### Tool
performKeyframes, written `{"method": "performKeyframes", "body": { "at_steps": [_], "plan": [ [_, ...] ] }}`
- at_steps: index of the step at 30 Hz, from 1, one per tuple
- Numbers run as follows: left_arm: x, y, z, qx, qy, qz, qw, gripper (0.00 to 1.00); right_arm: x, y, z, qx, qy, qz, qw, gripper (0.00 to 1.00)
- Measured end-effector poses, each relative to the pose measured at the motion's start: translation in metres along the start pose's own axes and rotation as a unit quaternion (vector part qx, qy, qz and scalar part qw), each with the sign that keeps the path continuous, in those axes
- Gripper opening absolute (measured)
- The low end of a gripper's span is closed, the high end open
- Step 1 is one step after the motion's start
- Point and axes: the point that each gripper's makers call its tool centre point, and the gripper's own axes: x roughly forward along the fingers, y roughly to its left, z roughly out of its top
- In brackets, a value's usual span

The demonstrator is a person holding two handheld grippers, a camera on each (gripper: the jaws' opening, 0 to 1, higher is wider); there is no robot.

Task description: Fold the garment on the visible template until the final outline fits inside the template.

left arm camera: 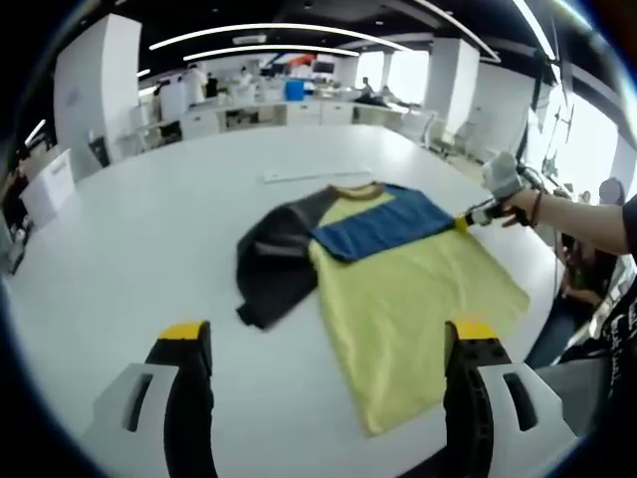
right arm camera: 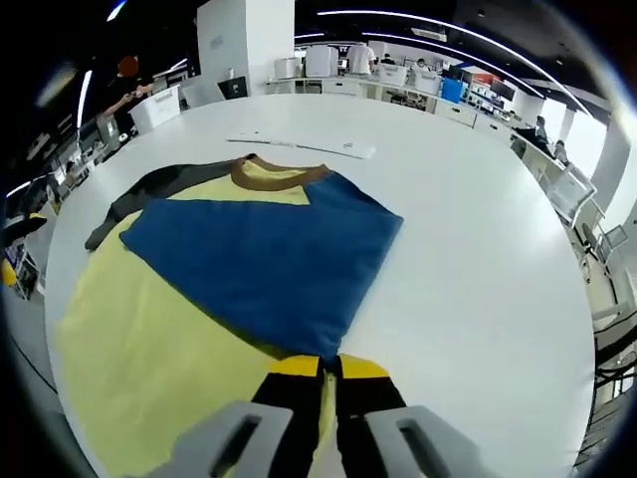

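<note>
I see the white tabletop (left arm camera: 119, 259) carrying the garment (left arm camera: 418, 289), a yellow shirt lying flat near the middle; its blue sleeve (right arm camera: 264, 254) is already folded across the chest, while the dark sleeve (left arm camera: 274, 259) is unfolded, out to the side; a pale strip (right arm camera: 304, 144) lies beyond the collar; I judge the folding barely begun; my right gripper (right arm camera: 328, 370) has its fingers pressed together, pinching the blue sleeve's cuff; my left gripper (left arm camera: 328, 344) hovers with fingers spread, empty.
</note>
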Motion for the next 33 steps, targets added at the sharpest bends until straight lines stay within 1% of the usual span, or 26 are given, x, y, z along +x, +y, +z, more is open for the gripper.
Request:
{"method": "performKeyframes", "body": {
  "at_steps": [5, 8, 11, 16, 20, 25, 29, 33],
  "plan": [
    [0.005, 0.001, 0.000, 0.004, 0.002, -0.002, 1.0000, 0.92, -0.002, -0.008, -0.004, -0.002, 0.003, -0.001, 1.0000, 0.00],
    [0.009, 0.000, -0.001, 0.004, 0.004, -0.005, 1.0000, 0.92, -0.003, -0.013, -0.005, 0.010, 0.003, 0.004, 0.9999, 0.00],
    [0.011, 0.001, -0.001, 0.004, 0.007, -0.007, 0.9999, 0.91, -0.005, -0.015, -0.006, 0.001, 0.004, -0.001, 1.0000, 0.00],
    [0.014, 0.002, 0.002, 0.000, -0.001, -0.006, 1.0000, 0.90, -0.010, -0.019, -0.009, -0.001, 0.003, 0.000, 1.0000, 0.00],
    [0.017, 0.003, 0.000, 0.005, 0.008, -0.006, 0.9999, 0.90, -0.013, -0.026, -0.011, 0.001, 0.006, -0.003, 1.0000, 0.00],
    [0.020, 0.003, 0.001, 0.006, 0.009, -0.007, 0.9999, 0.89, -0.015, -0.032, -0.012, 0.002, 0.009, -0.001, 1.0000, 0.00],
    [0.023, 0.004, 0.001, 0.006, 0.012, -0.006, 0.9999, 0.89, -0.016, -0.039, -0.012, 0.013, 0.010, 0.001, 0.9999, 0.00],
    [0.025, 0.005, 0.001, 0.005, 0.013, -0.006, 0.9999, 0.89, -0.015, -0.046, -0.012, 0.011, 0.013, 0.002, 0.9998, 0.00]
  ]
}}
